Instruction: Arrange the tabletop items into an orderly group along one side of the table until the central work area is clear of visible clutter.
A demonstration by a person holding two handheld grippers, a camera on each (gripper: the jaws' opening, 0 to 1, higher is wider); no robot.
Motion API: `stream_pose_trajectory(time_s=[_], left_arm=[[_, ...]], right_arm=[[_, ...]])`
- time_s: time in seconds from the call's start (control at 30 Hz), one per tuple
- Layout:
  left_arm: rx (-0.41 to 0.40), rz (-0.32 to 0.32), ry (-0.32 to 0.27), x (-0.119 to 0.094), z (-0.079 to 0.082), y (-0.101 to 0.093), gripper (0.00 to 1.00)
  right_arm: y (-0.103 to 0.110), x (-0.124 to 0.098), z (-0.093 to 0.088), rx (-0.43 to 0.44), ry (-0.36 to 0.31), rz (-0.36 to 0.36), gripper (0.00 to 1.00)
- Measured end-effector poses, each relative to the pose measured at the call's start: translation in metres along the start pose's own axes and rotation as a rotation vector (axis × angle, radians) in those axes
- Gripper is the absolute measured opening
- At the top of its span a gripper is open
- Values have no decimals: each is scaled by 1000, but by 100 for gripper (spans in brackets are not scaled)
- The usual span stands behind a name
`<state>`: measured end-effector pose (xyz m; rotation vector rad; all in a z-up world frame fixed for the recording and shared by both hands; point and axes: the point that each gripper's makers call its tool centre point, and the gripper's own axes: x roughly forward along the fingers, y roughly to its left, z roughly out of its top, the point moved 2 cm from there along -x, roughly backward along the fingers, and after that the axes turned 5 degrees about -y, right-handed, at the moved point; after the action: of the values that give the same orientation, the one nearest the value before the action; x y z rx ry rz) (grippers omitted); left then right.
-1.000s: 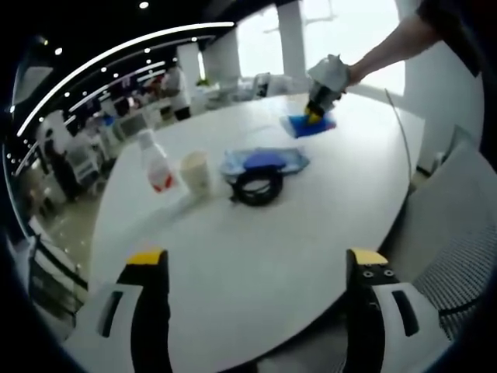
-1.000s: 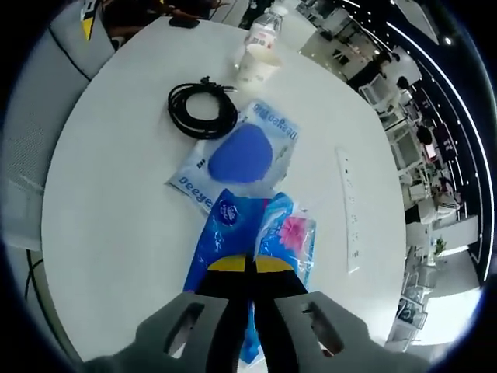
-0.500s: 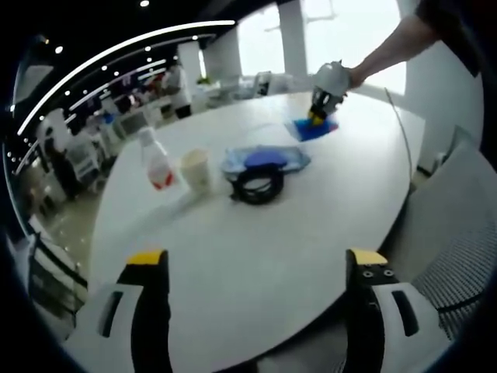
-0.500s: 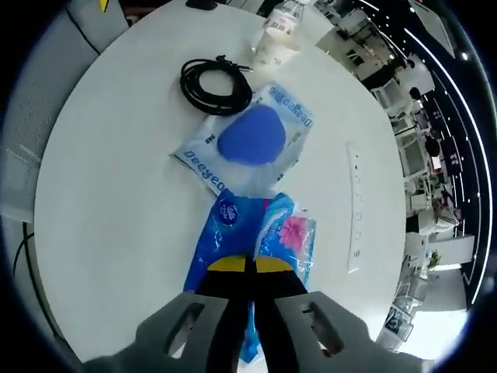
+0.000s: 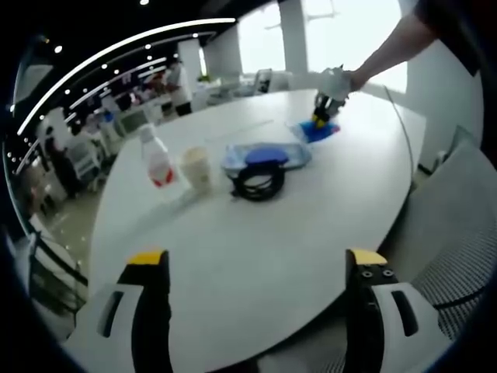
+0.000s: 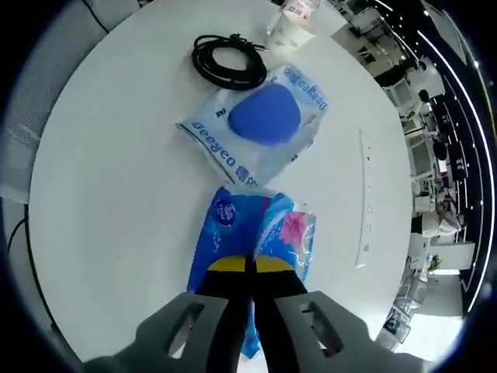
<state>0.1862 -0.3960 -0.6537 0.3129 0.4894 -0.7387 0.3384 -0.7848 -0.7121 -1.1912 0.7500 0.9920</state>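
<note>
While gaping wide over the bare worktop (image 5: 256,264), left tongs (image 5: 260,272) hold nothing, right tongs (image 6: 248,266) pinched tight on the blue tissue pack (image 6: 245,241) beside the clear pouch (image 6: 260,124)

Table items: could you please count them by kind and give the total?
Plastic bottle: 1
Paper cup: 1
Coiled black cable: 1
Clear pouch with blue item: 1
Blue tissue pack: 1
Total: 5
</note>
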Motion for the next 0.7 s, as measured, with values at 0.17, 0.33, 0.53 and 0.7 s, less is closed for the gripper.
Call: stream_pose_trajectory(time_s=[0.17,0.33,0.53,0.7], left_arm=[[0,-1,11,1,-2,0,89],[0,0,22,1,-4,1,89],[-1,5,32,1,-6,2,88],[7,1,43,1,-7,1,88]], right_arm=[[4,6,-2,-19,10,9,0],[5,16,-10,-51,35,28,0],[-1,20,-21,-50,53,26,0],[1,15,-16,-57,53,17,0]])
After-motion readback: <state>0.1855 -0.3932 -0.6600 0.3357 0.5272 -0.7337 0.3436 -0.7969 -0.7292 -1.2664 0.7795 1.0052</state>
